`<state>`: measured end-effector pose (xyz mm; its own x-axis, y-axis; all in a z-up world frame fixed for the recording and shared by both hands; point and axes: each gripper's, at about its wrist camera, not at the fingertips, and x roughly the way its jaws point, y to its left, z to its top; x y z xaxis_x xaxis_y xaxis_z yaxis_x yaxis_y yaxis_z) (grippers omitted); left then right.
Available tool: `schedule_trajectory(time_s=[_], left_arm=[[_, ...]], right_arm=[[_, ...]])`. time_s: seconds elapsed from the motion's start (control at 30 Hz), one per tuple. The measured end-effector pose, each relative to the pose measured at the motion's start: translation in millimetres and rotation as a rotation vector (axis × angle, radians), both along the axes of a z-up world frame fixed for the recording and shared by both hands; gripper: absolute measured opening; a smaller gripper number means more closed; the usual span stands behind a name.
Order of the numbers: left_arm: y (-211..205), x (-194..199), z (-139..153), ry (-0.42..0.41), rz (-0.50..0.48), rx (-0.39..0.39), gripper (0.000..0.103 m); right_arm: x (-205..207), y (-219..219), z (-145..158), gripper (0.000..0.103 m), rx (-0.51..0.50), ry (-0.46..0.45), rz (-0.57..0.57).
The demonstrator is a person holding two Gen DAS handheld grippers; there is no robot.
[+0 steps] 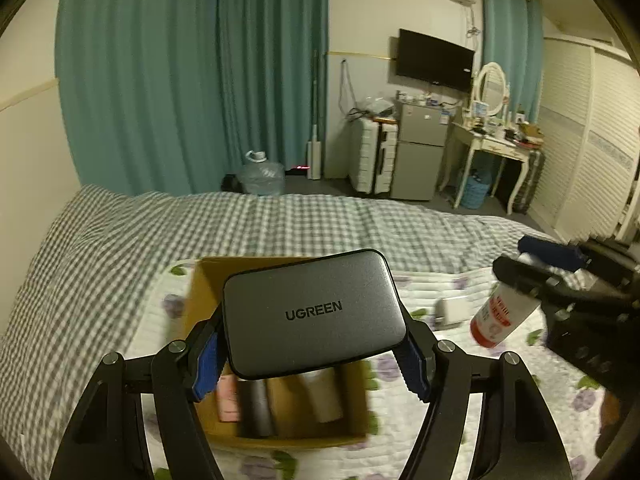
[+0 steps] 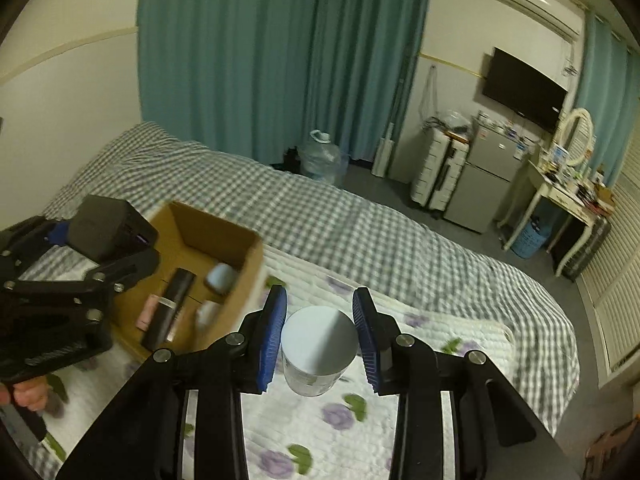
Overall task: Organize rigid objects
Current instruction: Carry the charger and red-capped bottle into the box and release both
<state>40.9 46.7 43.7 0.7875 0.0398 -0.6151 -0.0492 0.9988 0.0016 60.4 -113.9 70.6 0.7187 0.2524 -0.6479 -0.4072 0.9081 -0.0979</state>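
Note:
My left gripper (image 1: 312,354) is shut on a grey UGREEN charger (image 1: 312,312) and holds it above an open cardboard box (image 1: 200,304) on the bed. The box (image 2: 244,264) holds several items: a dark cylinder (image 2: 170,304), a pink item (image 2: 146,312) and pale bottles. My right gripper (image 2: 320,336) is shut on a white bottle (image 2: 318,348) with a red label, held in the air to the right of the box. The bottle (image 1: 502,312) and right gripper (image 1: 560,280) also show in the left wrist view. The left gripper with the charger (image 2: 106,230) shows in the right wrist view.
A floral quilt (image 2: 320,432) lies over a grey checked bedspread (image 2: 360,232). A small white adapter (image 1: 452,310) lies on the quilt right of the box. Beyond the bed are teal curtains, a water jug (image 1: 262,174), suitcases, a small fridge (image 1: 420,152) and a dressing table.

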Motion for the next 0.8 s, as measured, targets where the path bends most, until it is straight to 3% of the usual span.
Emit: schedule_trajectory(time_s=[0.17,0.33,0.6,0.8], left_arm=[[33,15,-22,0.034,0.052,0.01,0.072],[58,30,-54,0.082,0.069,0.019,0.072],[71,57,-101,0.144,0.036,0.0,0.072],[70,68,-112,0.161,0.014,0.014,0.073]], right_arm=[[13,46,6,0.034,0.015,-0.009,0.074],[41,89,-7,0.034,0.041,0.018,0.123],[87,138,-74,0.034,0.027,0.117,0.153],[110,148,-105,0.034,0.023,0.136,0.156]])
